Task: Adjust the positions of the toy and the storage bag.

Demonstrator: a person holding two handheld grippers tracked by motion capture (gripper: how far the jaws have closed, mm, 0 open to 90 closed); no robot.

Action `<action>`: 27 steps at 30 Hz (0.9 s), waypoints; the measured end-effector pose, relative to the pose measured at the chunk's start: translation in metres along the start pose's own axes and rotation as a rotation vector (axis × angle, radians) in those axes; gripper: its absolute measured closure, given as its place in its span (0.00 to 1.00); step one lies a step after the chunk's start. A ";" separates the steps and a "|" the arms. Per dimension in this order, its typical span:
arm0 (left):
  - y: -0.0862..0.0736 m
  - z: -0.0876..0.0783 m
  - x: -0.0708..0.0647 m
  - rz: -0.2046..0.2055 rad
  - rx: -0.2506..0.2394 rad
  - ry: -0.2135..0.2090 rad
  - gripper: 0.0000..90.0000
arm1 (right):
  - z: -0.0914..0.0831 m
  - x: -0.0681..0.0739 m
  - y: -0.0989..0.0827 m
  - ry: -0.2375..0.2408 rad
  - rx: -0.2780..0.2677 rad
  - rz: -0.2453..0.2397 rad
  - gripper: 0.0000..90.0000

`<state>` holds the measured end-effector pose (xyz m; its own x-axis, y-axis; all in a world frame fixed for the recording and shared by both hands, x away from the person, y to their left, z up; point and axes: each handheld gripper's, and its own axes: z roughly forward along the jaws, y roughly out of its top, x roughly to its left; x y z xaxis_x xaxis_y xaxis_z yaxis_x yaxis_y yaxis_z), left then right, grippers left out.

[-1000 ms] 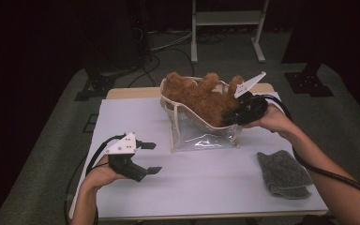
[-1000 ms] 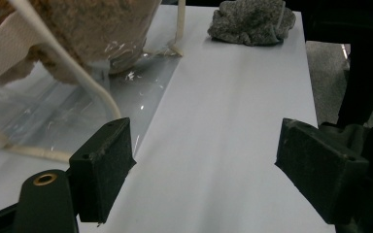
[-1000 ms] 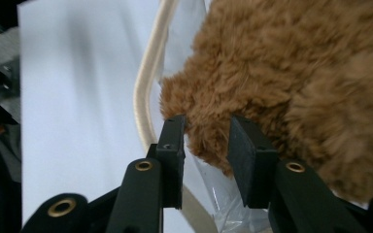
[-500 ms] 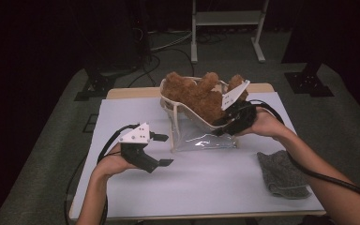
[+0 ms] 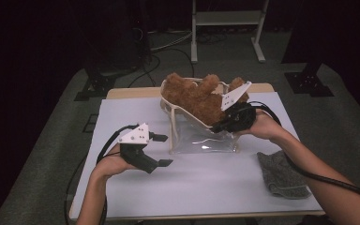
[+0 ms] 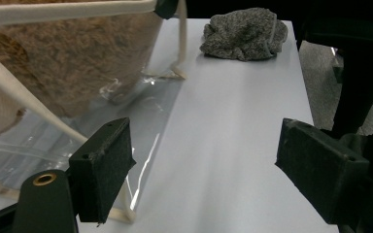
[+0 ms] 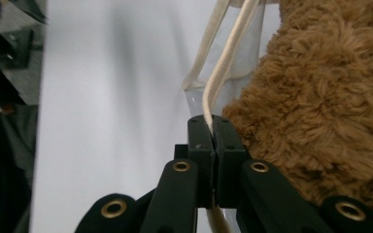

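A brown teddy bear [image 5: 194, 96] sits in a clear plastic bag [image 5: 206, 140] with cream straps, at the middle of the white table [image 5: 206, 192]. My right gripper [image 5: 215, 127] is at the bag's right side. In the right gripper view its jaws have just been closing, and the gripper [image 7: 213, 131] is now shut on a cream strap [image 7: 228, 63] beside the bear's fur [image 7: 330, 97]. My left gripper [image 5: 166, 150] hovers left of the bag, open with nothing between its jaws. From the left gripper [image 6: 204, 155] I see the bag wall [image 6: 39, 141] and the bear [image 6: 68, 63].
A crumpled grey cloth [image 5: 281, 176] lies on the table's right side, seen also in the left gripper view as the grey cloth [image 6: 245, 31]. Black cables trail off both grippers. A metal stand [image 5: 225, 28] rises on the floor beyond the table.
My right gripper has slid left along the bag's rim and closed on the strap. My left gripper has shifted slightly right, toward the bag.
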<state>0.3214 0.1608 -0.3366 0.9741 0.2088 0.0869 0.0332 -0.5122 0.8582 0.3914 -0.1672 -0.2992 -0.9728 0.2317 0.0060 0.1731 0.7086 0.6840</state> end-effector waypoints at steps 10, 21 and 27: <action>0.017 0.000 -0.003 0.047 -0.019 -0.004 0.22 | -0.005 0.028 -0.003 0.054 0.005 -0.021 0.96; 0.029 0.010 0.003 0.054 -0.026 -0.024 0.22 | -0.038 0.018 -0.015 -0.001 -0.081 0.053 0.69; 0.040 0.013 0.007 0.065 -0.032 -0.027 0.23 | -0.067 0.011 -0.028 -0.045 -0.119 0.088 0.69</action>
<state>0.3328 0.1304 -0.3081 0.9798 0.1528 0.1294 -0.0370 -0.4970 0.8670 0.3659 -0.2289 -0.2693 -0.9463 0.3210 0.0391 0.2353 0.6006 0.7641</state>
